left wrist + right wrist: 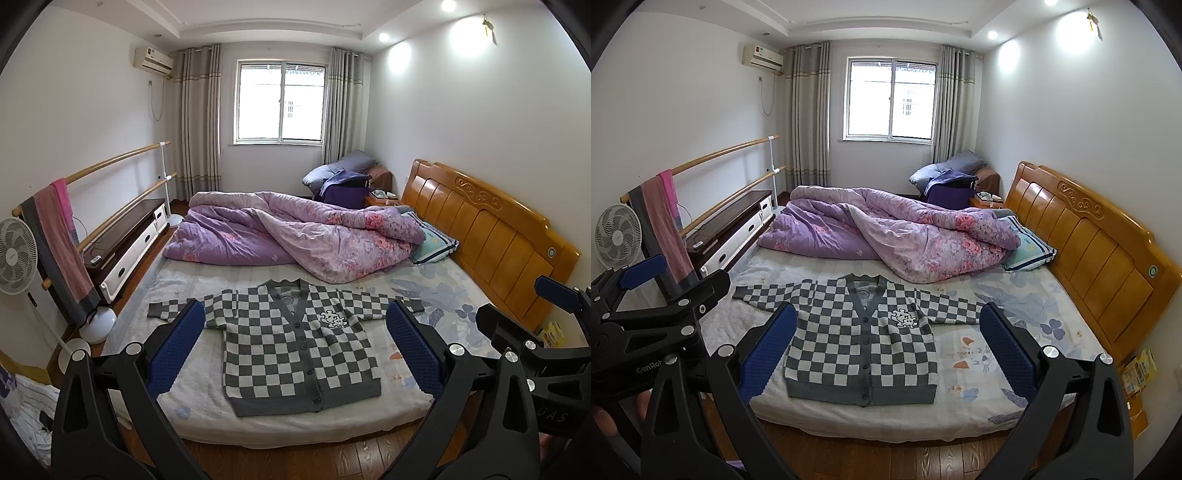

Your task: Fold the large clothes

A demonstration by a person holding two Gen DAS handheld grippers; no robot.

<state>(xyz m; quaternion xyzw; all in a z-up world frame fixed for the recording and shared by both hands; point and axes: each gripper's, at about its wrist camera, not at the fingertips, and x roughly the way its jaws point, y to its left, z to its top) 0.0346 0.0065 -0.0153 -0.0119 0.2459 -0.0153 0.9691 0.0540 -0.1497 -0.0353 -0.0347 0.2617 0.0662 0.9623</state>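
A grey and white checked cardigan (pixel 291 339) lies flat, front up and buttoned, sleeves spread out, on the near part of the bed (pixel 192 402); it also shows in the right wrist view (pixel 860 343). My left gripper (pixel 295 343) is open and empty, held above the floor before the bed's near edge, its blue pads (pixel 177 347) framing the cardigan. My right gripper (pixel 886 343) is open and empty, at the same distance, to the right of the left one. The left gripper also shows at the left in the right wrist view (pixel 642 277).
A crumpled purple quilt (pixel 295 236) lies across the far half of the bed, with a pillow (pixel 432 243) by the wooden headboard (pixel 491 236). A fan (pixel 14 254), a rail with towels (pixel 62 236) and a low cabinet (pixel 125 240) stand left. Wooden floor (pixel 295 458) lies in front.
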